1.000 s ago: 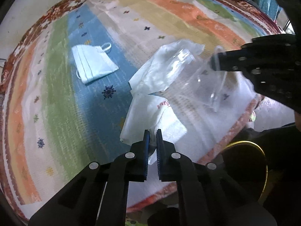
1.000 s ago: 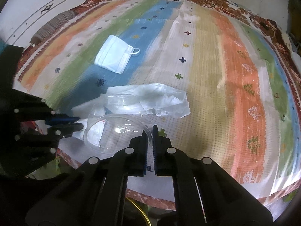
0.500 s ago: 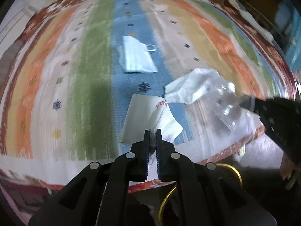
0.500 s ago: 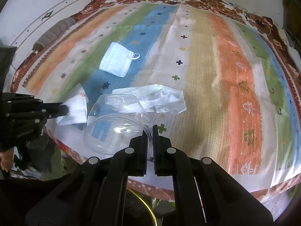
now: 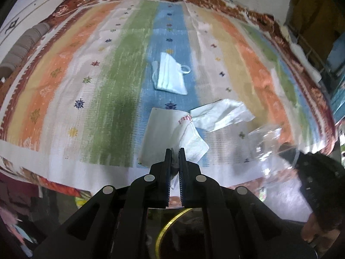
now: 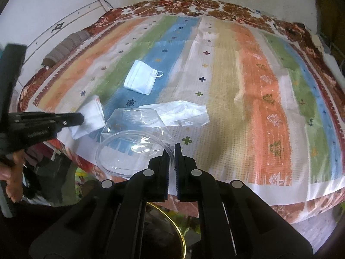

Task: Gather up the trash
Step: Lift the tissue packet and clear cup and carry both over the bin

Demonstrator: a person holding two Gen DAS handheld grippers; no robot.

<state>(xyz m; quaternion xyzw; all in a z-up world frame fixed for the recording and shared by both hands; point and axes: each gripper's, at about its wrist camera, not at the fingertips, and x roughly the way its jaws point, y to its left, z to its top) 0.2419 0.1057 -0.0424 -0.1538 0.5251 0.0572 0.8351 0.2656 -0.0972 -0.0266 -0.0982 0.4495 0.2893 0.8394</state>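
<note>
The left gripper (image 5: 175, 151) has its jaws pinched tight on a corner of a white paper napkin (image 5: 166, 133) with red lettering, and the napkin hangs from the tips, lifted off the cloth. From the other side the same gripper (image 6: 80, 118) reaches in from the left edge, lying nearly level across the view, with the napkin (image 6: 90, 116) drooping off its nose. A hand (image 6: 13, 172) grips its handle low at the left, fingers curled under.

The right gripper (image 6: 172, 147) is squeezed together on the rim of a clear plastic container (image 6: 133, 138), a bowl-like lid or tub, which sticks out to the left of the jaws and is held up over the near edge of the bed. In the left camera this gripper (image 5: 289, 149) shows as a blurred dark shape at the right, with the clear plastic (image 5: 267, 138) smeared in front of it. Both tools point steeply down toward the bed.

Just past the container a crumpled white plastic bag (image 6: 179, 114) lies flat on the striped bedspread (image 6: 258, 86); in the left view it (image 5: 222, 116) sits just right of the napkin. Farther back, on the blue stripe, a pale blue face mask (image 6: 142, 79) lies folded with one ear loop showing, well apart from both grippers. Below the right gripper's fingers a dark bin with a gold rim (image 6: 181, 235) stands beside the bed; the gold rim (image 5: 168, 224) shows under the left one too.
</note>
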